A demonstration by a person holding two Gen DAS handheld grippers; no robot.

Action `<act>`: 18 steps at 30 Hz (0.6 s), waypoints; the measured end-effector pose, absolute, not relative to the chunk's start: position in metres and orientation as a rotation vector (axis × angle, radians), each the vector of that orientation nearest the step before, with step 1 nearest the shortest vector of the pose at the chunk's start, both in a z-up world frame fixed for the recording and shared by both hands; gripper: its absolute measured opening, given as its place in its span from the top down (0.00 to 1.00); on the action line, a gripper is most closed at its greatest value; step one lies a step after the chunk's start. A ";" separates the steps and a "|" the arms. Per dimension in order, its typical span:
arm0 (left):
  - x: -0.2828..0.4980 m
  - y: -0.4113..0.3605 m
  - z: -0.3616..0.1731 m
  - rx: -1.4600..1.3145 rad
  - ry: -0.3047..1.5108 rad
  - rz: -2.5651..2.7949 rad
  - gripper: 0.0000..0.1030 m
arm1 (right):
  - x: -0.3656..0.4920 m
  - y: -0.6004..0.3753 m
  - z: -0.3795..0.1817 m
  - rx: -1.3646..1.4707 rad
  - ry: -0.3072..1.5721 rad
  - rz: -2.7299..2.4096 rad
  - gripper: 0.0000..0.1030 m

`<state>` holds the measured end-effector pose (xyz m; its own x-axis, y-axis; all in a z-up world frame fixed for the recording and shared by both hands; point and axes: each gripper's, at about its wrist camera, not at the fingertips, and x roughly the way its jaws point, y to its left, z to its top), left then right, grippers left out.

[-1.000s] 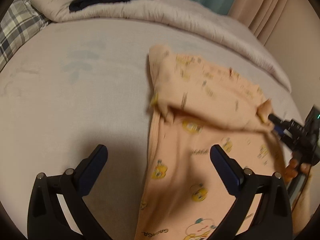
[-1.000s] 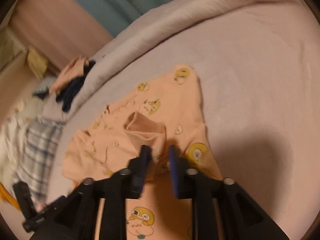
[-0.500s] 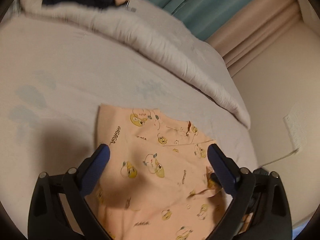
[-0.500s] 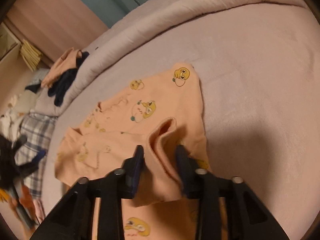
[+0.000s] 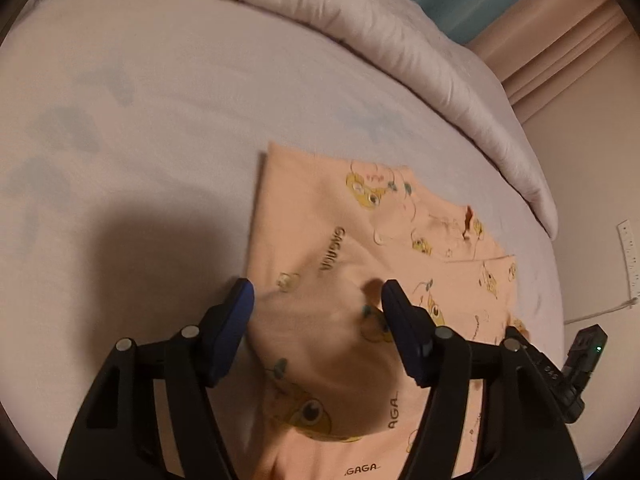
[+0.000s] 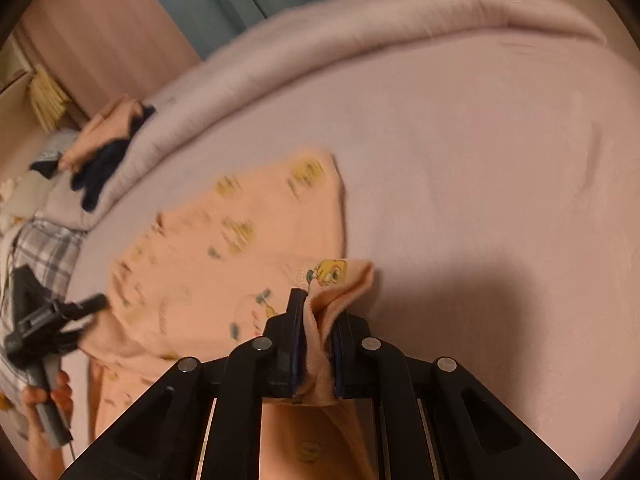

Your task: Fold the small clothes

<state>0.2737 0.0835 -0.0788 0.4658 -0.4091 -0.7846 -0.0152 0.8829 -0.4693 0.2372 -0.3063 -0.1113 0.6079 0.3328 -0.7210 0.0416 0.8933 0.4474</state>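
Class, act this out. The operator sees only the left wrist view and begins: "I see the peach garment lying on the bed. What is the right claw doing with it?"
Observer: The right claw is shut on a bunched fold of the peach garment.
Operator: What lies past the garment, at the bed's far end?
Observer: A pile of peach and navy clothes sits on the rolled duvet.
Operator: Anything near that pile?
Observer: A plaid cloth lies at the bed's edge.

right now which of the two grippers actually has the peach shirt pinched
The right gripper: its fingers are shut on a bunched fold of the peach shirt. The left gripper has been closing, but its fingers only straddle the cloth.
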 end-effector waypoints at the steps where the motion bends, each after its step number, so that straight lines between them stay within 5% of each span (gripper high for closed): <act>1: 0.271 0.086 -0.071 -0.451 1.039 -0.248 0.36 | 0.235 -0.309 -0.110 0.466 0.909 0.184 0.86; 3: 0.269 0.089 -0.055 -0.472 0.981 -0.279 0.35 | 0.234 -0.316 -0.108 0.513 0.922 0.200 0.64; 6: 0.267 0.074 -0.036 -0.481 0.935 -0.379 0.28 | 0.227 -0.321 -0.106 0.543 0.900 0.208 0.62; 12: 0.285 0.037 -0.060 -0.491 1.048 -0.488 0.29 | 0.222 -0.314 -0.098 0.520 0.881 0.192 0.62; 14: 0.284 0.037 -0.071 -0.394 1.072 -0.358 0.36 | 0.222 -0.307 -0.092 0.494 0.870 0.202 0.62; 18: 0.273 0.044 -0.091 -0.222 1.091 -0.218 0.77 | 0.225 -0.290 -0.081 0.450 0.856 0.271 0.62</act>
<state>0.2734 0.0435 -0.0909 0.4446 -0.2829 -0.8499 0.0660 0.9566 -0.2839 0.2250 -0.2904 -0.0805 0.6297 0.4044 -0.6633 -0.0509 0.8734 0.4843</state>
